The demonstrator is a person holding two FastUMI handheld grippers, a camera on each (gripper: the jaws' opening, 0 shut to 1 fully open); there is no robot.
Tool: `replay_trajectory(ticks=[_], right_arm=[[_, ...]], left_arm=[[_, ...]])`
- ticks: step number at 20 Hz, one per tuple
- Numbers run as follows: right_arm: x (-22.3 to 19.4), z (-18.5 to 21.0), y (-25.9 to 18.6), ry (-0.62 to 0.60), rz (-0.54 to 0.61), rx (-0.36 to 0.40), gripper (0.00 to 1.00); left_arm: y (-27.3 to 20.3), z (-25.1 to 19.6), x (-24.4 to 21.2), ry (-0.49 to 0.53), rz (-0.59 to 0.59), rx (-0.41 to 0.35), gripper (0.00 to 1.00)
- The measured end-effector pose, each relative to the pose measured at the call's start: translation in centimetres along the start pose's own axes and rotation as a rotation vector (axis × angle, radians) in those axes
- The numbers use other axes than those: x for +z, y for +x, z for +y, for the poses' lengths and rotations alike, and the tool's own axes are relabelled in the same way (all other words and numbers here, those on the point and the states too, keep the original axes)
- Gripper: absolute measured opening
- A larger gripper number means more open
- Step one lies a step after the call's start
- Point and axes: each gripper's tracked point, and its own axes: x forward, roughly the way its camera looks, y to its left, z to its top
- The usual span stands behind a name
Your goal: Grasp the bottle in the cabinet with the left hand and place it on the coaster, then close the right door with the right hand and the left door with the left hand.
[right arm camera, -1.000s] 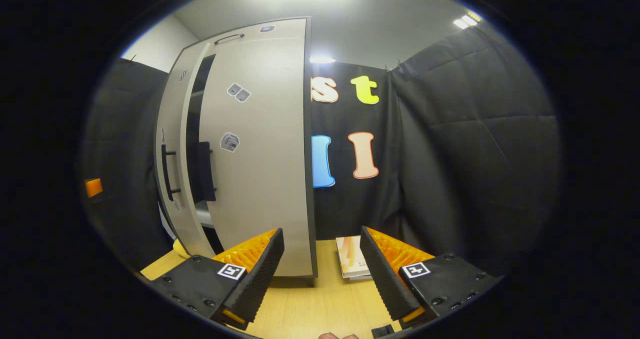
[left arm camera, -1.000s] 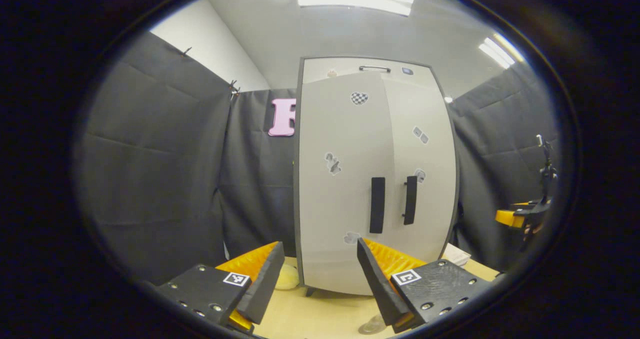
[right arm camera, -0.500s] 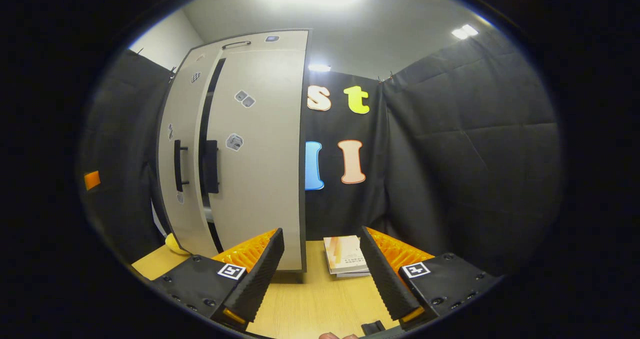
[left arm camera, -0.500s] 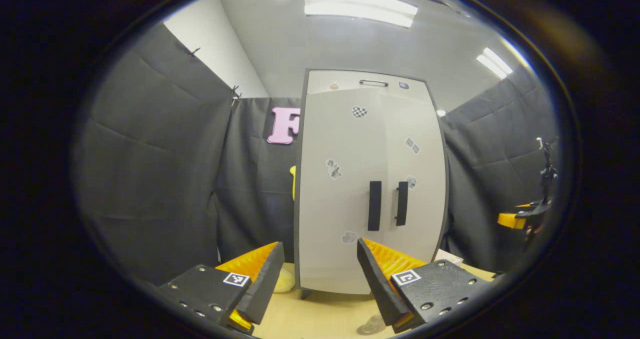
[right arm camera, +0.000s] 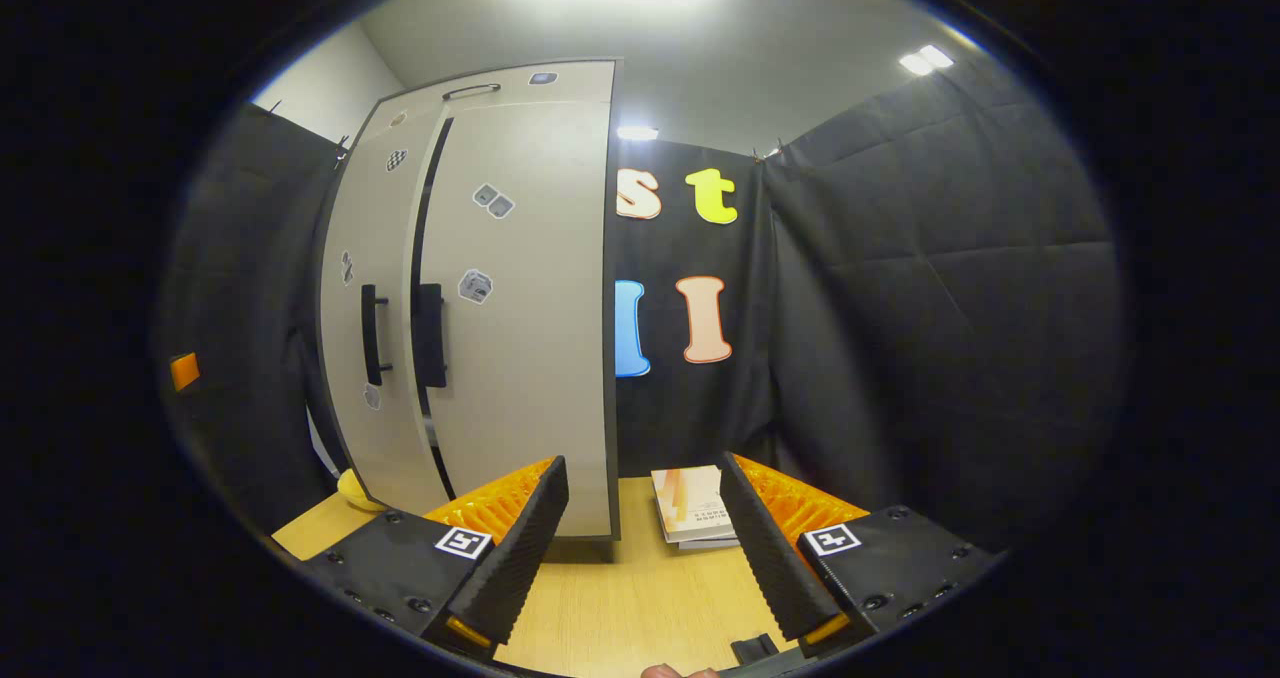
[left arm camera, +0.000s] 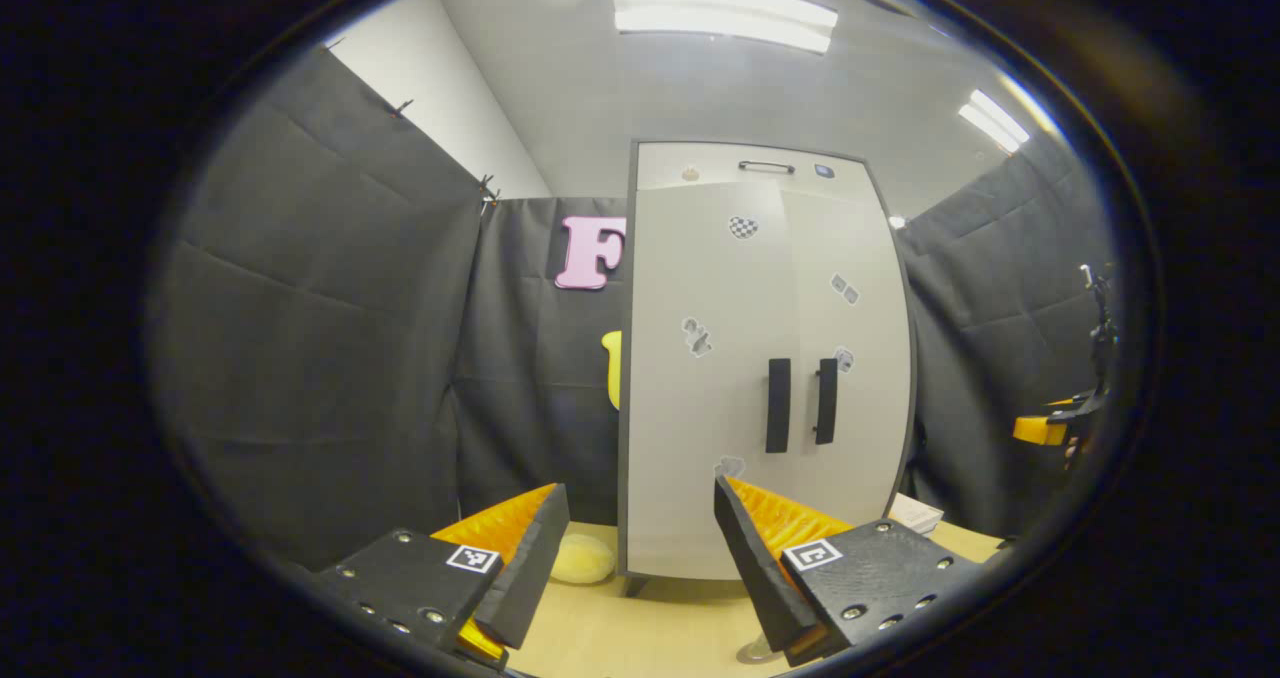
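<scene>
The pale grey cabinet [left arm camera: 700, 518] stands upright on the wooden table, both doors flat against its front. In the left gripper view the left door handle [left arm camera: 778, 405] and right door handle [left arm camera: 825, 401] hang side by side. My left gripper [left arm camera: 640, 578] is open, short of the cabinet and touching nothing. A sliver of something clear [left arm camera: 757, 650] peeks beside its right finger; I cannot tell what it is. In the right gripper view the cabinet [right arm camera: 520, 358] is on the left, with a thin dark line between its doors. My right gripper [right arm camera: 645, 558] is open and holds nothing.
A soft yellow object [left arm camera: 583, 558] lies at the cabinet's left foot, also seen as a yellow object [right arm camera: 352, 486]. A book [right arm camera: 690, 503] lies on the table [right arm camera: 620, 618] right of the cabinet. The other gripper [left arm camera: 1045, 428] hangs at the far right.
The left door has swung in from ajar to flat; the dark gap between the doors has shrunk to a line. My left gripper has drawn back a little. The right one barely moved.
</scene>
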Motion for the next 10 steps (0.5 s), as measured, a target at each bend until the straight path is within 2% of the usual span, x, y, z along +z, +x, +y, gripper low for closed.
replay_trajectory(ticks=[5, 6, 7, 9, 10], right_arm=[[0.6, -0.4, 0.7, -0.045, 0.014, -0.021, 0.98], [0.7, -0.4, 1.0, -0.038, 0.015, -0.024, 0.93], [0.5, -0.5, 1.2, -0.032, 0.025, -0.032, 0.98], [0.3, -1.0, 1.6, -0.025, 0.037, -0.056, 0.98], [0.3, -1.2, 1.7, -0.023, 0.039, -0.067, 0.93]], left_arm=[[2.4, 1.1, -0.6, -0.001, 0.007, -0.024, 0.87], [2.8, 0.9, -0.7, -0.001, 0.010, -0.041, 0.89], [3.3, 0.7, -0.9, -0.002, 0.014, -0.061, 0.87], [4.3, 0.4, -1.3, 0.009, 0.024, -0.098, 0.89], [4.6, 0.4, -1.3, 0.021, 0.027, -0.110, 0.89]])
